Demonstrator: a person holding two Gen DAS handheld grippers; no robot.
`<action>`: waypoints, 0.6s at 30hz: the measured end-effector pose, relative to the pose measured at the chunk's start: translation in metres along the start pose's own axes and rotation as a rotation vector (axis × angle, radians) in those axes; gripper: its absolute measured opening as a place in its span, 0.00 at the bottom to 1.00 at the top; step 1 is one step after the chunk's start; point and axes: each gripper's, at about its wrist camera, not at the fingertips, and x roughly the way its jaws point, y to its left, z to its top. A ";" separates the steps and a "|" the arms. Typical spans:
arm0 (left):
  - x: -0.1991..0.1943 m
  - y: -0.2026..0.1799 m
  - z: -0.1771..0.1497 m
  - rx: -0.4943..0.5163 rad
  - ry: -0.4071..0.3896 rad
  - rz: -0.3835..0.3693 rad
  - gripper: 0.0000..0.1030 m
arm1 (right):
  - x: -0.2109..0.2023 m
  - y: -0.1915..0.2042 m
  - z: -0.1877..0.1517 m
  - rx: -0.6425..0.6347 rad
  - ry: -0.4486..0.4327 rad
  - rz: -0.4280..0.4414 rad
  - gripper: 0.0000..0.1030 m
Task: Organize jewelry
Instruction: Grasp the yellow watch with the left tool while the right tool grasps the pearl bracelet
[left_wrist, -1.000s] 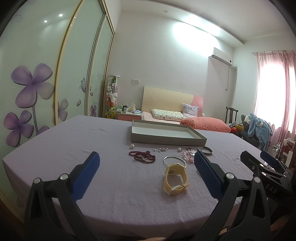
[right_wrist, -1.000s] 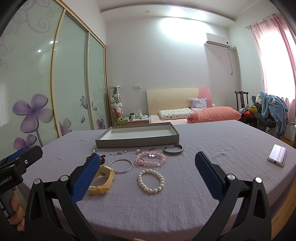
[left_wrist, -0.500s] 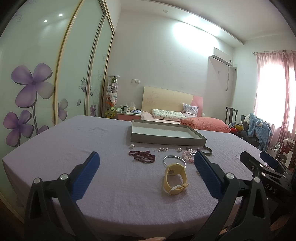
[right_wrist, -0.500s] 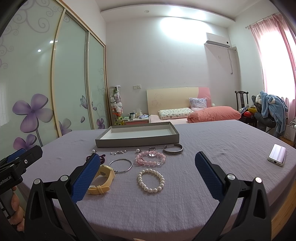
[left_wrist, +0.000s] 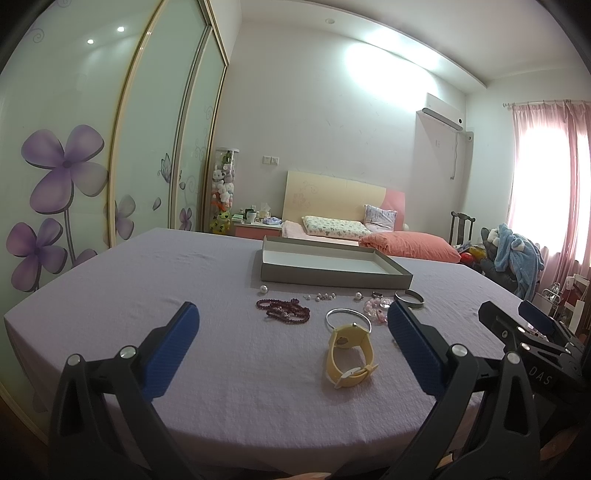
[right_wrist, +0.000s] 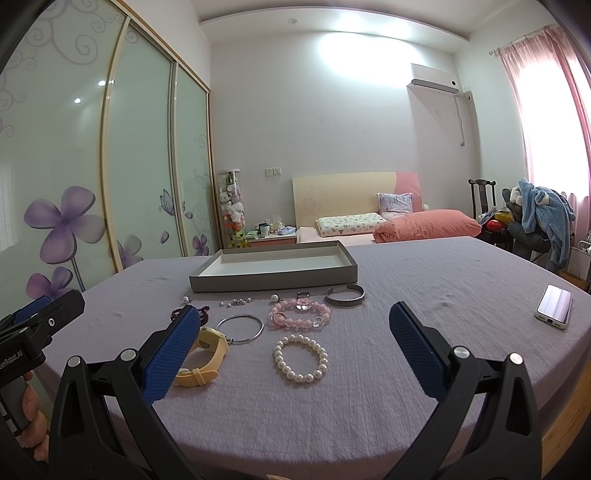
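A table (right_wrist: 424, 280) covered in lilac cloth fills the lower half of both views. The left gripper (left_wrist: 291, 339) sits at the bottom of its own frame with its blue jaws spread wide and nothing between them. The right gripper (right_wrist: 295, 345) is likewise spread wide and holds nothing (its tip also shows at the right edge of the left view).

Above centre in both frames lies a shallow grey tray (right_wrist: 273, 282) with a white inside. The jewelry is laid out on the cloth in front of it, none of it in the tray. In the right view, a pearl bracelet (right_wrist: 301, 358) lies at centre, just above the gap between the jaws. Above it is a pink bead bracelet (right_wrist: 299, 313), and up and right of that a silver cuff (right_wrist: 344, 295). Left of centre, a thin hoop (right_wrist: 240, 328) touches a yellow watch (right_wrist: 201, 356), which the left jaw partly hides. In the left view, dark red beads (left_wrist: 283, 311) lie left of the hoop. A phone (right_wrist: 553, 306) lies at the right edge of the right view.
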 end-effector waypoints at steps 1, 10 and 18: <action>0.000 0.000 0.000 0.000 0.000 0.000 0.96 | 0.001 -0.001 0.000 0.000 0.003 -0.001 0.98; 0.015 -0.006 -0.013 -0.004 0.036 -0.015 0.96 | 0.018 -0.008 -0.009 0.010 0.074 -0.003 0.98; 0.042 -0.008 -0.015 -0.004 0.114 -0.048 0.96 | 0.056 -0.017 -0.016 0.020 0.239 -0.001 0.95</action>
